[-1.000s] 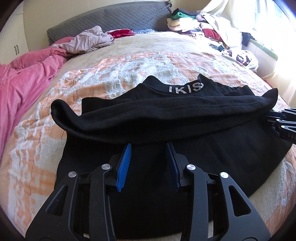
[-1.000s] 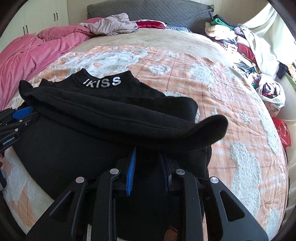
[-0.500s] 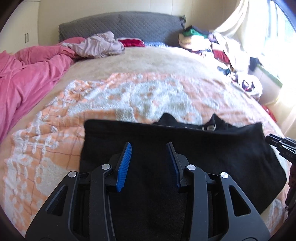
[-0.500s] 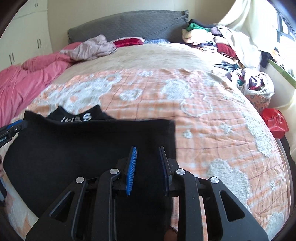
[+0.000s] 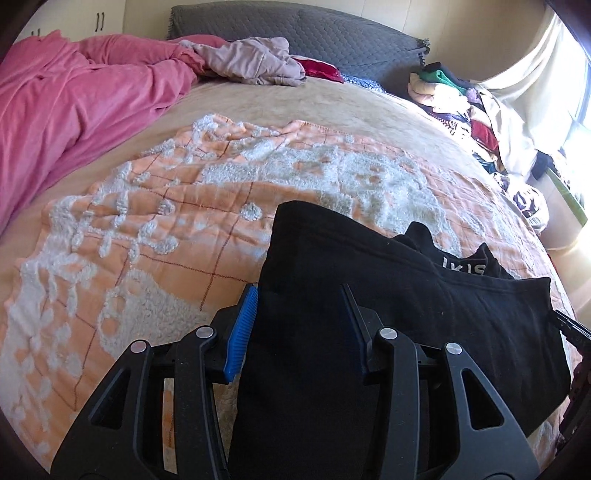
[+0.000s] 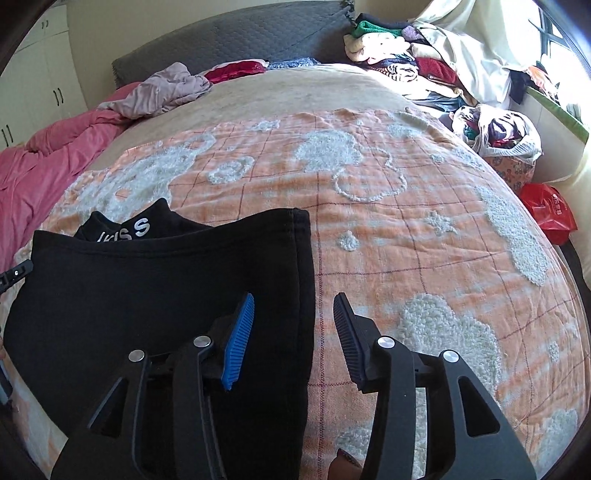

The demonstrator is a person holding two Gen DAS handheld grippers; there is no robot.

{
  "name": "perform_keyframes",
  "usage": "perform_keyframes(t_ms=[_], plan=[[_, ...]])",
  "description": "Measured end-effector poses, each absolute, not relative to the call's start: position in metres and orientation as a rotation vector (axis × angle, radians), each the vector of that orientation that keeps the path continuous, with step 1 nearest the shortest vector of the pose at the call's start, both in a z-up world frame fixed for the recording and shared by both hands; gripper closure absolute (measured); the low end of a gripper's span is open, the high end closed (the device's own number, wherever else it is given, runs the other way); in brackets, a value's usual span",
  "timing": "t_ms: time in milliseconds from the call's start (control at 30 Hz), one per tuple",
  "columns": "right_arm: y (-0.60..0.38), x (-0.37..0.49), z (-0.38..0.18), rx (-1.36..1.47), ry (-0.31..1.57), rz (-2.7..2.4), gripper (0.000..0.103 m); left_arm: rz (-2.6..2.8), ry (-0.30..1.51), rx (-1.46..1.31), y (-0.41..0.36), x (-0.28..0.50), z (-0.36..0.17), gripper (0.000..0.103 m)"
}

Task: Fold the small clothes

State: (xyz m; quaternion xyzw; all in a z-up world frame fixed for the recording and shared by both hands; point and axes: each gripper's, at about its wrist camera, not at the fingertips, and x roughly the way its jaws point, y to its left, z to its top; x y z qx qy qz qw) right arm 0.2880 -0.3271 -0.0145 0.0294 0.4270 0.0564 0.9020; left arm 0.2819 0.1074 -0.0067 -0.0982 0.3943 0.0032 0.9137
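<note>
A black garment point(image 5: 406, 302) lies folded in half on the orange and white blanket point(image 5: 147, 240), its top layer reaching up to the collar lettered "IKISS" point(image 5: 463, 267). My left gripper point(image 5: 299, 290) hovers over the garment's left edge. Its jaws are opening, the cloth lies flat between them, and the blue pads point(image 5: 243, 328) do not press on it. In the right wrist view the garment point(image 6: 147, 295) fills the lower left. My right gripper point(image 6: 294, 295) straddles its right edge with jaws opening wide, clear of the cloth.
A pink duvet point(image 5: 74, 103) and a mauve garment point(image 5: 251, 61) lie at the far left by the grey headboard point(image 5: 295, 22). Piled clothes point(image 6: 399, 48), a full bag point(image 6: 498, 129) and a red bag point(image 6: 550, 214) line the bed's right side.
The garment's lower half was carried forward and laid over the upper half, up to the collar. Both grippers then shifted outward to its side edges, and the right jaws spread wider.
</note>
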Motion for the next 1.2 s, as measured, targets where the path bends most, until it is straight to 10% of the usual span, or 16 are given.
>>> perform_keyframes(t_ms=[167,300,600,1200], plan=[[-0.332,0.292,-0.018,0.106,0.899,0.143,0.058,-0.025,0.845,-0.221,0.106,0.29,-0.015,0.072],[-0.332,0.291,-0.014,0.135,0.878,0.176,0.096,-0.021,0.837,-0.207,0.106,0.289,-0.019,0.099],[-0.33,0.28,0.027,0.097,0.686,0.19,0.097,-0.013,0.691,-0.172,0.114,0.27,0.021,0.103],[-0.329,0.297,-0.022,0.05,0.878,0.043,0.088,0.054,0.767,-0.116,0.106,0.274,-0.017,0.101]])
